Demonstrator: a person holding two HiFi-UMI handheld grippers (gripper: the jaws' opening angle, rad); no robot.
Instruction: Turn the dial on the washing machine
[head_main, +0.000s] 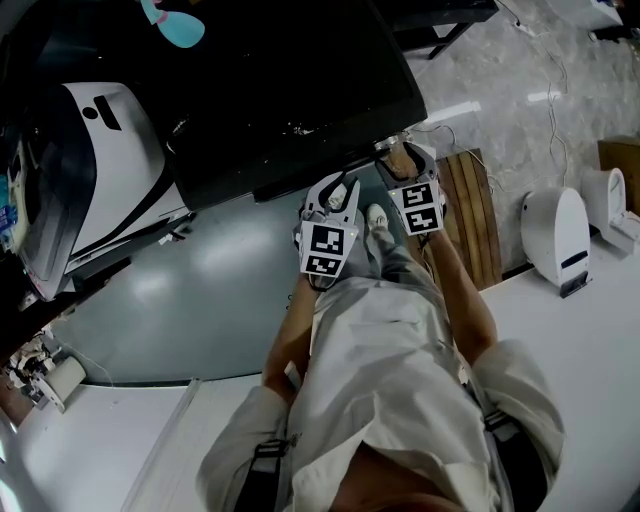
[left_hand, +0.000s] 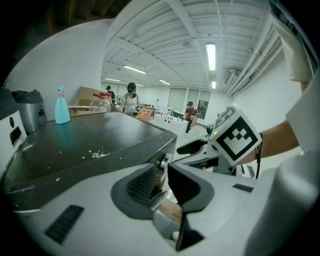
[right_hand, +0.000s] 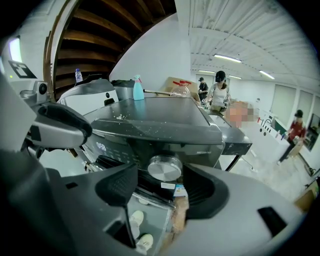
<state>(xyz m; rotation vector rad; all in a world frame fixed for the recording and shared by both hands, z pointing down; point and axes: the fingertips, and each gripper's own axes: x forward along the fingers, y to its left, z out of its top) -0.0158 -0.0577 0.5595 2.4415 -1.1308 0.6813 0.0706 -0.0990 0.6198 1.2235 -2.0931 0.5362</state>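
The black washing machine (head_main: 290, 90) fills the upper middle of the head view. Its round silver dial (right_hand: 164, 167) sits on the front panel and faces the right gripper view. My right gripper (right_hand: 160, 173) is open, its two dark pads either side of the dial; whether they touch it I cannot tell. In the head view the right gripper (head_main: 400, 155) is at the machine's front edge and hides the dial. My left gripper (head_main: 338, 190) hovers just left of it with pads almost together and nothing held. From the left gripper (left_hand: 164, 172) the dial (left_hand: 162, 161) shows edge-on.
A white appliance (head_main: 100, 160) stands left of the washer. A blue spray bottle (right_hand: 137, 88) sits at the back of the washer top. To the right are wooden slats (head_main: 470, 215) and a white device (head_main: 557, 235). People stand far off in the hall.
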